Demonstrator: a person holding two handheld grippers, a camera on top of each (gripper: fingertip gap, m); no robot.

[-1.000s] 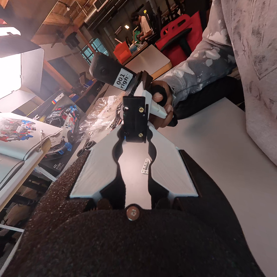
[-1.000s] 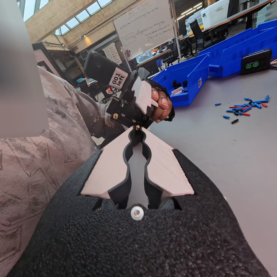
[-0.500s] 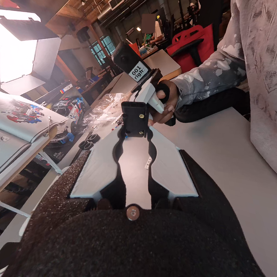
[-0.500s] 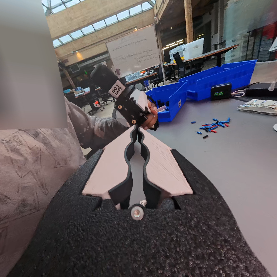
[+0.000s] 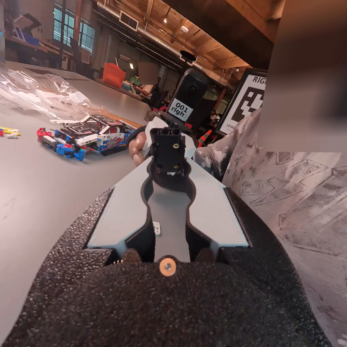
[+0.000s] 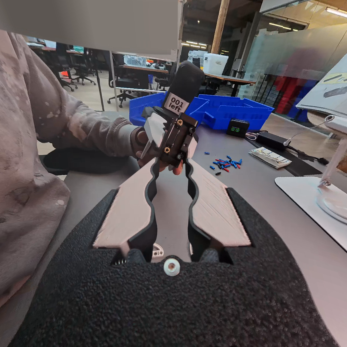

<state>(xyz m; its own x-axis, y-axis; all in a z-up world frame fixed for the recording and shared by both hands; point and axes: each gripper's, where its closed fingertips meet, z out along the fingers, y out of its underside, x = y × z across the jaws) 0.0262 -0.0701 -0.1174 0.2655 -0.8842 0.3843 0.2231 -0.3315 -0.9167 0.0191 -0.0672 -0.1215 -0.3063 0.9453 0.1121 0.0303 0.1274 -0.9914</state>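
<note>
My left gripper is open and holds nothing. It points at the other hand-held gripper, whose black mount block sits just beyond my fingertips, held by a hand. My right gripper is open and empty. It points back at the left device, with its tips on either side of that device's black block. A small white holed piece lies on the grey table under both grippers; it also shows in the right wrist view.
A partly built toy race car, crumpled clear bags and loose coloured bricks lie to the left. To the right are blue bins, a pile of small pins, a folded leaflet and a white stand base. Only a small space, under 4 cm, lies between the two pairs of fingers.
My right gripper has gone from shut to open. Both grippers have tilted more level with the table, still facing each other. The left jaws have stayed open.
</note>
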